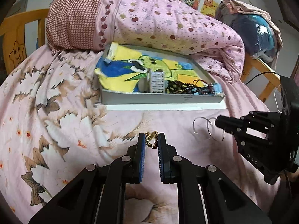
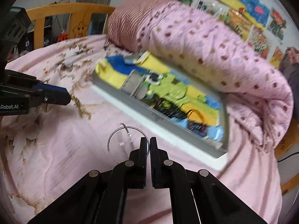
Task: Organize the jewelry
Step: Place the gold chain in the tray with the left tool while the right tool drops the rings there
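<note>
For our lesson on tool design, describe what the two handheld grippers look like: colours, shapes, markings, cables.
Both are black, angular linkage frames with round silver pivot pins. The left gripper has blue ribbed pads; the right gripper has dark ribbed ones. White lettering marks their bodies: "Robot.AI" on the left, "DAS" on the right. A thin black cable shows behind the right.

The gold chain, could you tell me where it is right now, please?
The gold chain hangs pinched in the left gripper, above the pink bedsheet, in front of the grey tray.
</note>
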Demonstrator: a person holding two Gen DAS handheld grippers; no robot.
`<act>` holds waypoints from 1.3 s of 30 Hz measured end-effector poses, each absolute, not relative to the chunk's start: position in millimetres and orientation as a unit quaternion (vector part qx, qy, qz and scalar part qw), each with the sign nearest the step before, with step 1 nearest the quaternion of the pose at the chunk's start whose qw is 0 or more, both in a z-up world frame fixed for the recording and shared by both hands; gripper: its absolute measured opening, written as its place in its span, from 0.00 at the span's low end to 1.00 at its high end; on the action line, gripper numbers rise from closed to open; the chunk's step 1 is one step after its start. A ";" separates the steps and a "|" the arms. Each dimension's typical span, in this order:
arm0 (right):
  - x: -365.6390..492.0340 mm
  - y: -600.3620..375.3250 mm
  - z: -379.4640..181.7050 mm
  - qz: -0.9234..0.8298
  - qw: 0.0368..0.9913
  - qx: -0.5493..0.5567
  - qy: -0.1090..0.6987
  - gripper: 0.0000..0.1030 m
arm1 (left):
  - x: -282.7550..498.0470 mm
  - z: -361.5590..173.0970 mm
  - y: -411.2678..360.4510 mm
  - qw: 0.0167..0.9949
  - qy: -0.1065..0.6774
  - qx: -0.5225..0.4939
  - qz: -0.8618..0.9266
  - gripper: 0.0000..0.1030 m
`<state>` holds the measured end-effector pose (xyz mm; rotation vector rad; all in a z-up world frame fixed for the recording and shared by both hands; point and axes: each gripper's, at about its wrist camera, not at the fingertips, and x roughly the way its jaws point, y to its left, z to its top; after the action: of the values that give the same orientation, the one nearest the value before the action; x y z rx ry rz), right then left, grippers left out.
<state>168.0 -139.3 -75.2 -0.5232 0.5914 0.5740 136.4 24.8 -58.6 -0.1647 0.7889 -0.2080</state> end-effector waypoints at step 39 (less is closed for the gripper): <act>328.1 -248.5 -75.2 0.178 0.945 0.013 0.276 0.04 | 310.3 -41.4 -64.0 0.922 0.362 -0.055 -0.124 0.10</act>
<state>328.1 -248.5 -75.2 0.0263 0.5621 0.3621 310.3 -64.0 -41.4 -0.1137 0.7425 -0.2550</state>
